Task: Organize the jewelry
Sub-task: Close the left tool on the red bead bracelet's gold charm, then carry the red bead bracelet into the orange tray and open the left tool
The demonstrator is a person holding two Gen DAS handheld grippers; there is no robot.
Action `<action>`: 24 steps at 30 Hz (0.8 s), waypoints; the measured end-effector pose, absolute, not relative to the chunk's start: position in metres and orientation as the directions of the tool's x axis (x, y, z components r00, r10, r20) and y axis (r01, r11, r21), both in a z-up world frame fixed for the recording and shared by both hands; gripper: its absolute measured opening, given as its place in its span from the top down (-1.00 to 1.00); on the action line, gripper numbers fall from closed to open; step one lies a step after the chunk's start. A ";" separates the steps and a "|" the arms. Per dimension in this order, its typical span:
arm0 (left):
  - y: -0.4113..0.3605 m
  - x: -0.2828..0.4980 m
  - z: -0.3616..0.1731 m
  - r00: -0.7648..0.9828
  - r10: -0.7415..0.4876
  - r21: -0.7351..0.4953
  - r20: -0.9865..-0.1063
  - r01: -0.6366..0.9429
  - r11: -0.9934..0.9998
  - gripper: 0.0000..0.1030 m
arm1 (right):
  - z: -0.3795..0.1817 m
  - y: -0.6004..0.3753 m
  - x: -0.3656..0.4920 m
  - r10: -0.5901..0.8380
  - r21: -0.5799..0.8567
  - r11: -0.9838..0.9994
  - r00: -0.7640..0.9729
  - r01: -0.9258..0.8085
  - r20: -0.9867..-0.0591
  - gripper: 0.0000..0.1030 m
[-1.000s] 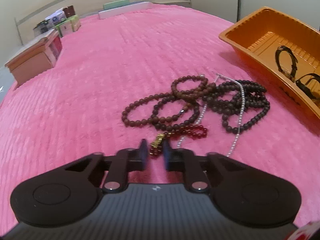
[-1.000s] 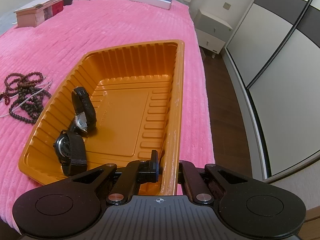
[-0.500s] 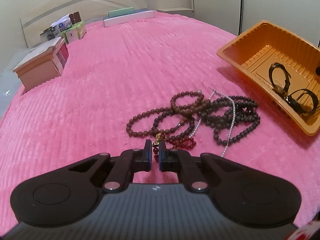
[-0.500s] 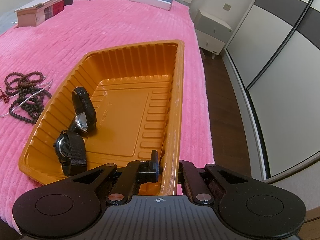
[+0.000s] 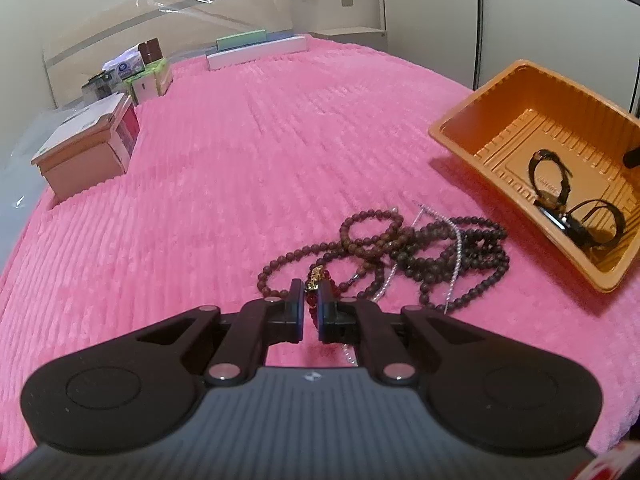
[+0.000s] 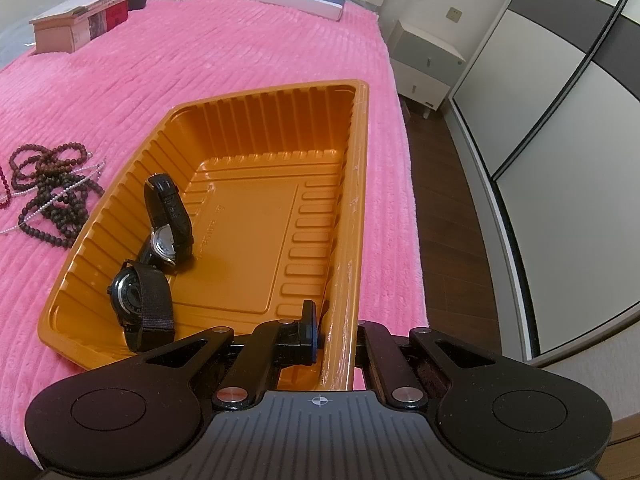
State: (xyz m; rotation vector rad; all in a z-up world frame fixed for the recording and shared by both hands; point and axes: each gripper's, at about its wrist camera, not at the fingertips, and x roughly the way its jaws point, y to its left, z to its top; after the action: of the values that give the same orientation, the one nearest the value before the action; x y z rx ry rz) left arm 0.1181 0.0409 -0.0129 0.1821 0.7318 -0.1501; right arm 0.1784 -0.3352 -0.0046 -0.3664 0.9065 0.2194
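My left gripper [image 5: 311, 307] is shut on a red bead bracelet with a gold charm [image 5: 316, 286] and holds it above the pink bedspread. Behind it lies a tangle of brown and dark bead strands [image 5: 404, 248] with a thin pearl chain [image 5: 454, 248]. The orange tray [image 5: 472, 120] at the right holds two black wristwatches [image 5: 550, 184]. My right gripper [image 6: 334, 330] is shut on the tray's near right rim [image 6: 352, 240]. Both watches [image 6: 168, 212] lie at the tray's left side. The bead pile [image 6: 52, 196] shows at the far left.
A wooden box [image 5: 84, 148] and small cartons [image 5: 144, 76] stand at the bed's far left. A long white box with a green one [image 5: 256, 46] lies at the head. A nightstand [image 6: 424, 60] and wardrobe doors [image 6: 560, 120] are right of the bed.
My left gripper closed on the red bracelet and lifted it back from the pile, so the scene now looks farther away. My right gripper has not moved.
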 end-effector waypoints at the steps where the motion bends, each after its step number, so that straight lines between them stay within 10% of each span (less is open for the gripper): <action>1: 0.040 0.117 -0.010 0.738 -0.079 0.109 -0.670 0.202 0.973 0.90 | -0.005 -0.335 0.179 0.032 -0.217 0.916 0.600 -0.337 -0.800 0.93; 24: -0.064 0.119 0.045 0.735 -0.363 0.014 -0.573 0.451 0.892 0.90 | -0.004 -0.337 0.178 0.031 -0.218 0.916 0.601 -0.337 -0.799 0.93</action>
State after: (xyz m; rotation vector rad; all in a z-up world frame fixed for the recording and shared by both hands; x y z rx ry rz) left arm 0.1187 -0.0636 0.0448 0.1562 0.5954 -0.4491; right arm 0.1780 -0.3367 -0.0045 -0.3671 0.9057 0.2190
